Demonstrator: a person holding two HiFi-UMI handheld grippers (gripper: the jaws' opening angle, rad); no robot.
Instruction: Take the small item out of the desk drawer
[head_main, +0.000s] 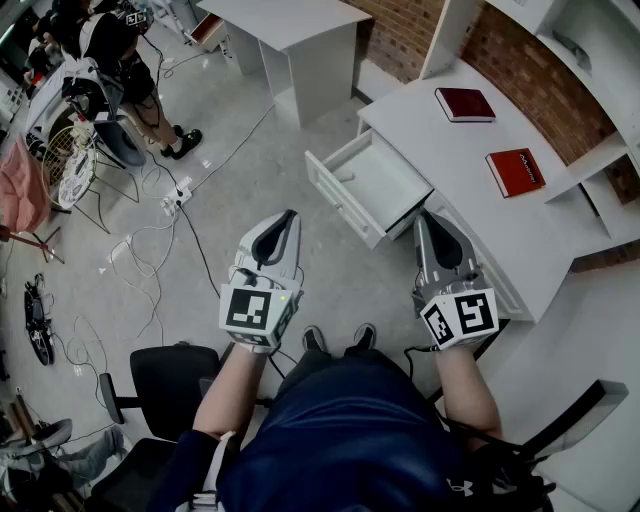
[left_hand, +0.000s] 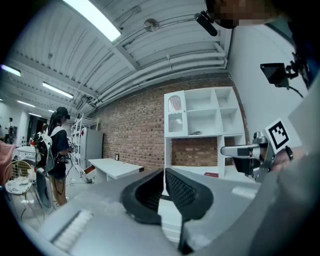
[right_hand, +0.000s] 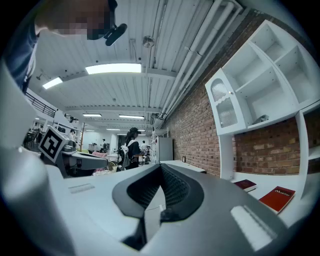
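The white desk's drawer (head_main: 338, 204) stands pulled open toward the floor in the head view. A small pale item (head_main: 346, 177) lies inside near its left wall, too small to make out. My left gripper (head_main: 289, 216) hangs over the floor in front of the drawer, left of it, jaws shut and empty (left_hand: 163, 172). My right gripper (head_main: 426, 219) is held just right of the drawer, by the desk's front edge. Its jaws meet at the tip with nothing in them (right_hand: 160, 168). Both grippers point about level, apart from the drawer.
Two red books (head_main: 464, 104) (head_main: 516, 171) lie on the desk top (head_main: 440, 150). A white shelf unit (left_hand: 202, 117) stands against the brick wall. A black chair (head_main: 165, 385) is behind my left arm. Cables (head_main: 150, 235) cross the floor; a person (head_main: 120, 50) stands far left by another desk (head_main: 290, 30).
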